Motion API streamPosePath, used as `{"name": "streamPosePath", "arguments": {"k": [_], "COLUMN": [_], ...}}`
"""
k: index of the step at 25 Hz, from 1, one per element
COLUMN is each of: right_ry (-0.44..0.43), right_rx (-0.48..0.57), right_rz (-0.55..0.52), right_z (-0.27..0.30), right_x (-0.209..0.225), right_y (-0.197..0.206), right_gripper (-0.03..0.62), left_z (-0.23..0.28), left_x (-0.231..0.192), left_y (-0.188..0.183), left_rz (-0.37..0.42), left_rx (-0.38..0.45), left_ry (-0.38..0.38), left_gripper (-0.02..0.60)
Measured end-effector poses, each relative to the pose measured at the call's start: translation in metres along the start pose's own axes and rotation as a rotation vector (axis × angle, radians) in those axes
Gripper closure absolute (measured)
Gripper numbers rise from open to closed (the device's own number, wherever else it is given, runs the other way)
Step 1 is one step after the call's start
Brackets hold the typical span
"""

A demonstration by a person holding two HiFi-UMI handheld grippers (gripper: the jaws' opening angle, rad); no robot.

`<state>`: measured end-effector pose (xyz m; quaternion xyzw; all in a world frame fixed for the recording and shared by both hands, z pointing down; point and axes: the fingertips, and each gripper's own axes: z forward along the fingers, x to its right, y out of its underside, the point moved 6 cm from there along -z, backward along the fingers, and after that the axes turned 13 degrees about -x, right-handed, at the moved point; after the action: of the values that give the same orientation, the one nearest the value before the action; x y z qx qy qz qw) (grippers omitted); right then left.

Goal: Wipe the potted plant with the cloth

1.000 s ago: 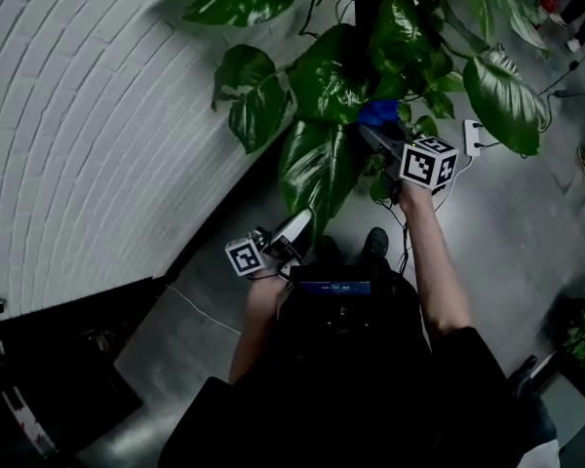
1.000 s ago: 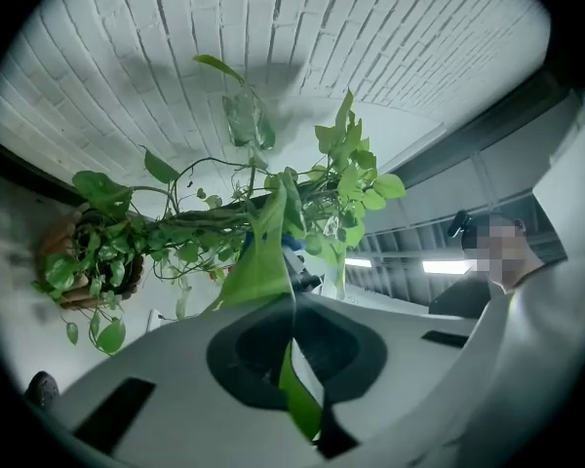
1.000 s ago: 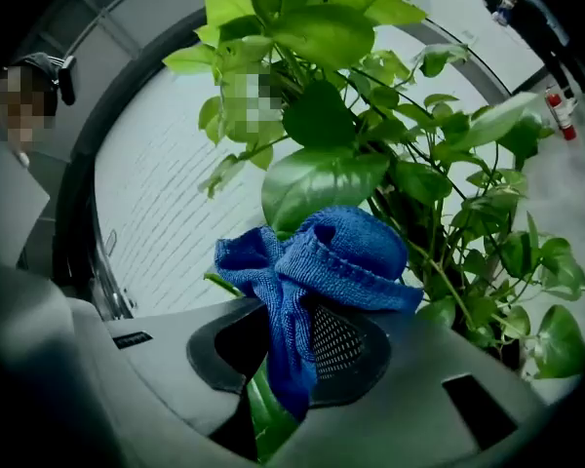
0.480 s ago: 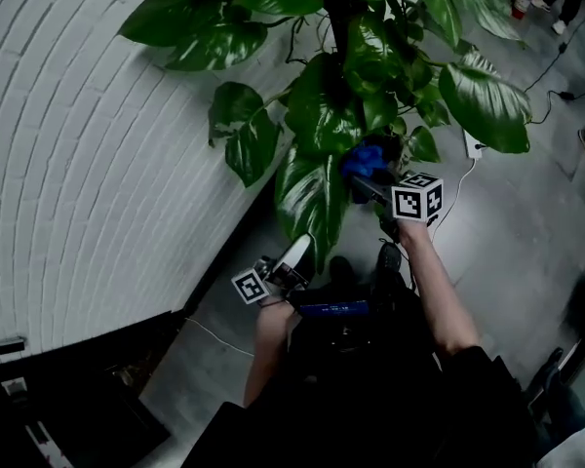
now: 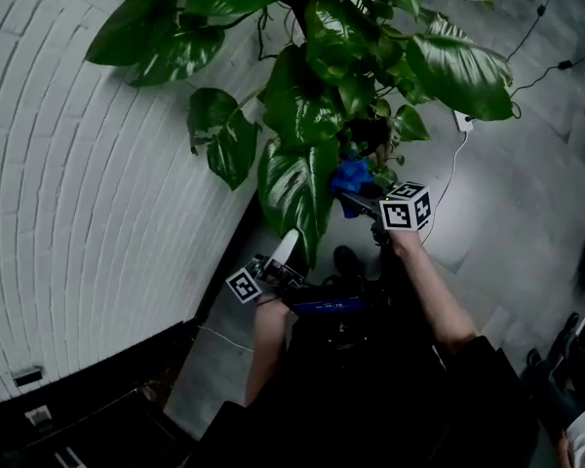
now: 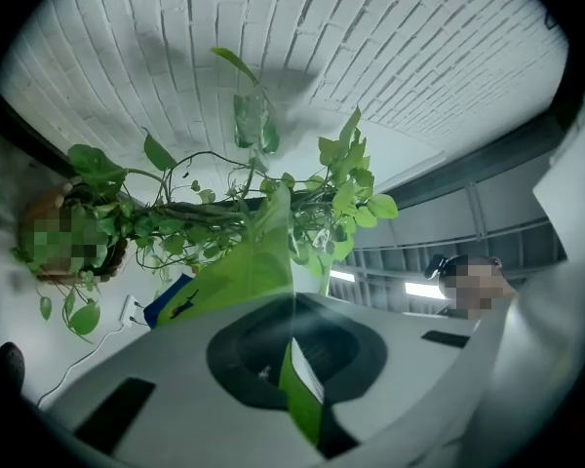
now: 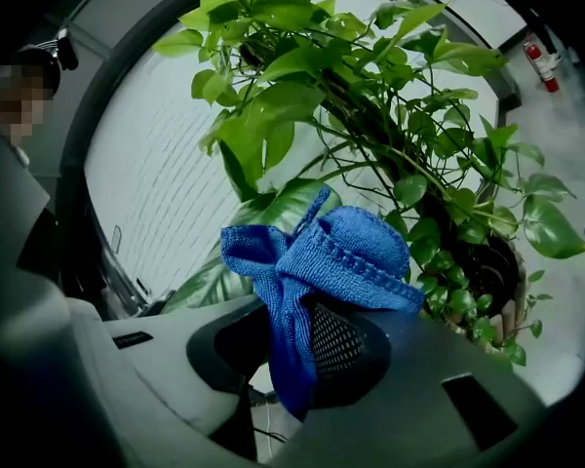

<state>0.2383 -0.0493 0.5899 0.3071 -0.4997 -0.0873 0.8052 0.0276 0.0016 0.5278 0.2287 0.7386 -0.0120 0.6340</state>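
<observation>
The potted plant [image 5: 341, 57] spreads big glossy leaves above the grey floor; its pot [image 7: 492, 271] shows in the right gripper view. One long leaf [image 5: 292, 188] hangs down toward me. My left gripper [image 5: 285, 249] is shut on that leaf's tip, and the green blade [image 6: 239, 271] runs out from between its jaws. My right gripper [image 5: 359, 199] is shut on a bunched blue cloth [image 5: 351, 176], which lies against the right edge of the same leaf. The cloth [image 7: 322, 256] bulges out over the jaws and hides the fingertips.
A white brick wall [image 5: 78, 164] curves along the left, close behind the plant. A white power strip [image 5: 462, 121] with a cable lies on the floor at the right. My shoes [image 5: 348, 259] stand under the leaf. A red fire extinguisher [image 7: 534, 61] stands far off.
My right gripper has come down and toward me with the blue cloth, along the long leaf. The left gripper has stayed shut on the leaf tip.
</observation>
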Motion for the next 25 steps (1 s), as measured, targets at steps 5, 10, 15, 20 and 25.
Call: {"name": "streamPosePath", "arguments": {"k": [5, 10, 15, 20, 25], "right_ry": [0.000, 0.023, 0.085, 0.080, 0.013], "right_rx": [-0.044, 0.006, 0.126, 0.183, 0.119], "right_rz": [0.009, -0.001, -0.048, -0.117, -0.187], "right_z": [-0.006, -0.052, -0.109, -0.109, -0.049], "right_x": [-0.004, -0.017, -0.037, -0.050, -0.053], "right_y": [0.031, 0.037, 0.002, -0.042, -0.088], "right_gripper": [0.484, 0.485, 0.484, 0.485, 0.484], "left_z": [0.000, -0.005, -0.009, -0.014, -0.014], "left_x": [0.000, -0.007, -0.016, -0.024, -0.025], "left_y": [-0.001, -0.002, -0.001, 0.001, 0.003], "left_rz": [-0.005, -0.001, 0.012, 0.012, 0.023], "left_rx": [-0.006, -0.029, -0.056, -0.053, -0.046], "left_ry": [0.012, -0.008, -0.041, -0.055, -0.060], "left_gripper": [0.563, 0.563, 0.563, 0.563, 0.563]}}
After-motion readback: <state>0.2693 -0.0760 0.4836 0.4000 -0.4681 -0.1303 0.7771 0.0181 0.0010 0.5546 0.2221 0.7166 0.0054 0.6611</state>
